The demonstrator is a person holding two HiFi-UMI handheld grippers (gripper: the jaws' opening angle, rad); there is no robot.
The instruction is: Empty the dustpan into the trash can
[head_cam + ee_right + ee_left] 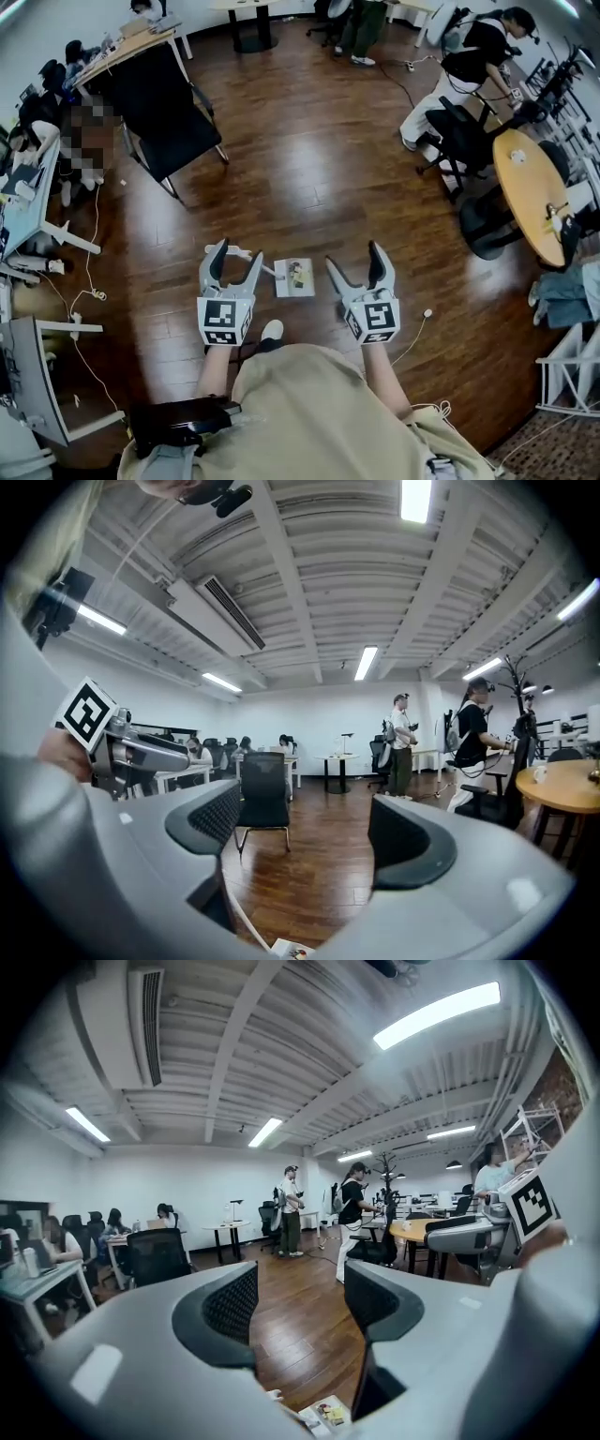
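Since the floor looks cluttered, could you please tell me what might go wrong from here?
1. A white cable trails across the floor on the person's right; a foot could catch it.
2. A leaflet lies just ahead of the shoe; stepping on it could cause a slip.

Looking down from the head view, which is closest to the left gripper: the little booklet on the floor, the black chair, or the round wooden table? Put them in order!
1. The booklet: on the floor just right of the left gripper.
2. The black chair: farther ahead, off to the left.
3. The round wooden table: way over on the right side.
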